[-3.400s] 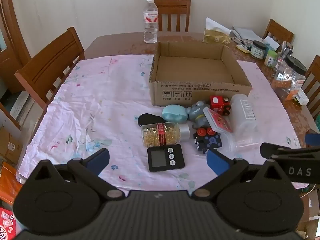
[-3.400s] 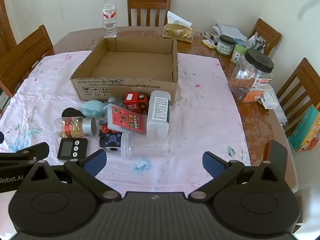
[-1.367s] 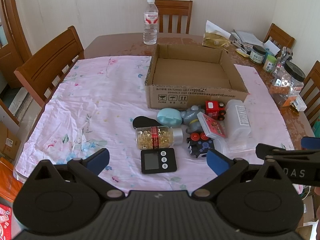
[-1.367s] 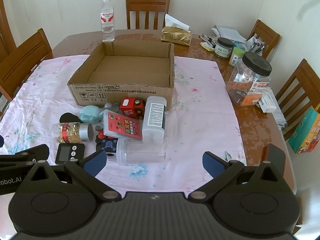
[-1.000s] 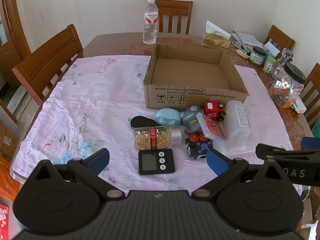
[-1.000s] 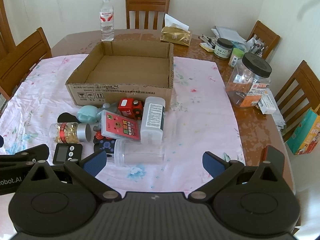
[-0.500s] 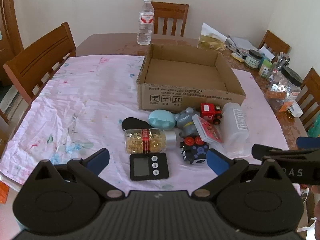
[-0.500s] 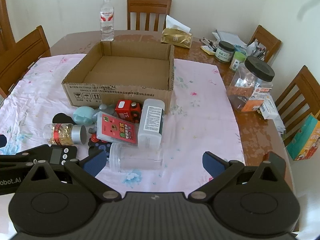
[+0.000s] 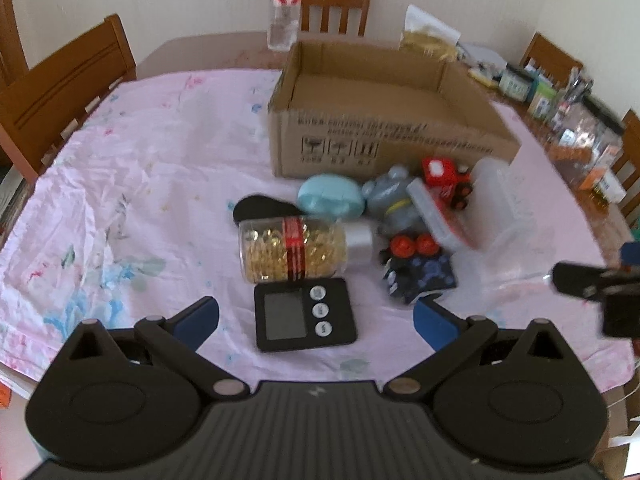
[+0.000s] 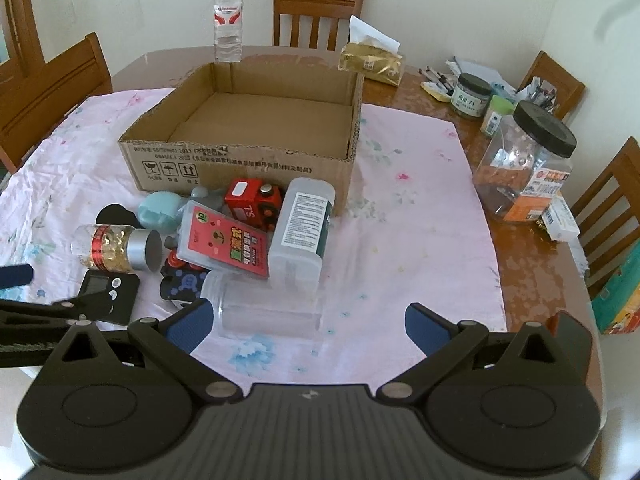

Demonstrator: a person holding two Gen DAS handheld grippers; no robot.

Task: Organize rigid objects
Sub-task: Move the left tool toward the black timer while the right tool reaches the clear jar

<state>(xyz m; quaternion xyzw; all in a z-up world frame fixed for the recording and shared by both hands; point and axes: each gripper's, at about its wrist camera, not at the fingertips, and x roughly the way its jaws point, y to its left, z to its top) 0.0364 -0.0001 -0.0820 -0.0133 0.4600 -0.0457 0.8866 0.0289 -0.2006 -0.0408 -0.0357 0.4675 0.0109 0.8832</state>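
An empty cardboard box (image 9: pixel 384 144) (image 10: pixel 240 160) sits on the pink cloth. In front of it lies a pile: a black digital timer (image 9: pixel 305 319) (image 10: pixel 108 294), a pill bottle (image 9: pixel 296 249) (image 10: pixel 114 248), a teal oval case (image 9: pixel 331 199), a grey toy (image 9: pixel 394 206), a red toy truck (image 9: pixel 446 184) (image 10: pixel 254 200), a red card box (image 10: pixel 224 242), a dark blue cube (image 9: pixel 424 276), a white container (image 10: pixel 302 226) and a clear jar (image 10: pixel 268 308). My left gripper (image 9: pixel 316 318) is open, low over the timer. My right gripper (image 10: pixel 306 322) is open just before the clear jar.
A water bottle (image 10: pixel 228 20) stands behind the box. A tissue pack (image 10: pixel 370 60), small jars (image 10: pixel 470 94) and a big black-lidded jar (image 10: pixel 528 164) crowd the bare table at the right. Wooden chairs (image 9: pixel 68 88) ring the table.
Both grippers have moved forward and lower toward the pile. The left one now has the timer between its open fingers; the right one has closed in on the clear jar.
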